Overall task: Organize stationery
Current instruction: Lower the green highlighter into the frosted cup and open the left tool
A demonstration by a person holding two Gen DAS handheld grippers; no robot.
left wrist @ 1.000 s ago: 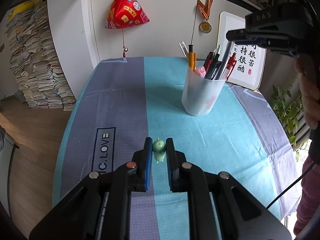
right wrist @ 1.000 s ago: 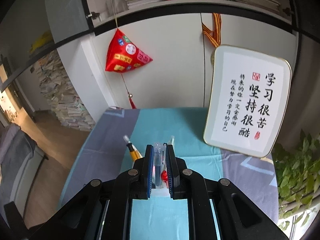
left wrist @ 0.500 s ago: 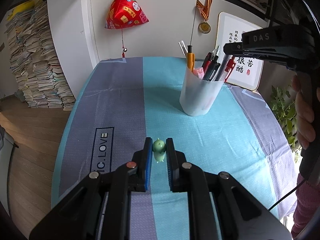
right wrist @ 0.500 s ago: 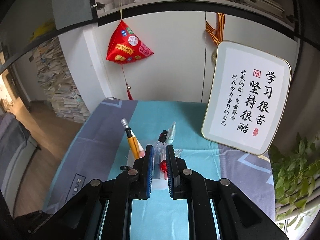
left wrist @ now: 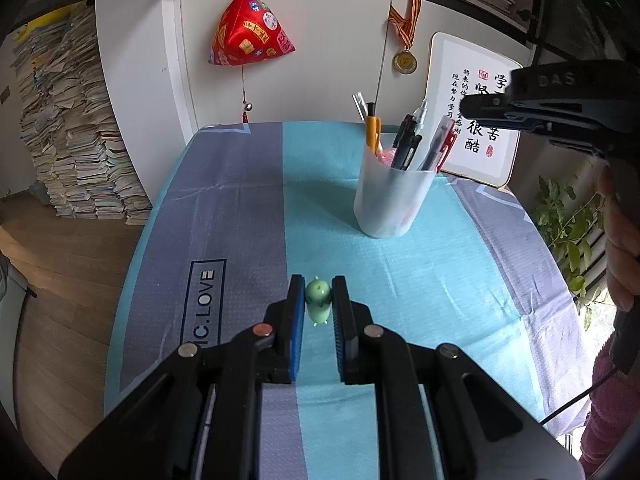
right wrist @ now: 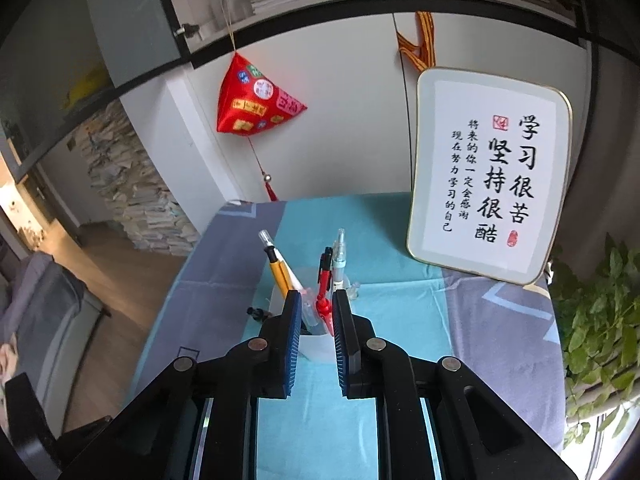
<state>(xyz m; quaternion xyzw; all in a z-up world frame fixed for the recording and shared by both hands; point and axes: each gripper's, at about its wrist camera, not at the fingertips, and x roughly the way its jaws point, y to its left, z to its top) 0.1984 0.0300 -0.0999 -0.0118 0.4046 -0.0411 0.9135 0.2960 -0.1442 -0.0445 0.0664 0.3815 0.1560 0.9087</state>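
Note:
A white translucent pen cup [left wrist: 390,200] stands on the blue and grey tablecloth [left wrist: 248,208], holding several pens. My left gripper [left wrist: 317,294] is shut on a small pale green figurine-shaped eraser [left wrist: 318,300] and holds it above the cloth, near the table's middle. My right gripper [right wrist: 314,304] is open and empty, raised just above the cup [right wrist: 316,346]; an orange pen [right wrist: 280,272], a red pen [right wrist: 325,308] and a clear pen [right wrist: 339,258] stick up in front of it. It shows from the side in the left wrist view [left wrist: 496,106].
A framed calligraphy board [right wrist: 488,176] leans on the wall at the back right. A red pyramid ornament [left wrist: 250,32] and a medal [left wrist: 405,60] hang on the wall. A potted plant [right wrist: 600,312] stands right of the table. Stacked books [left wrist: 76,140] are on the floor left.
My right gripper has let go of the pen it held, opened, and risen back from the cup. My left gripper has kept the green eraser and barely moved.

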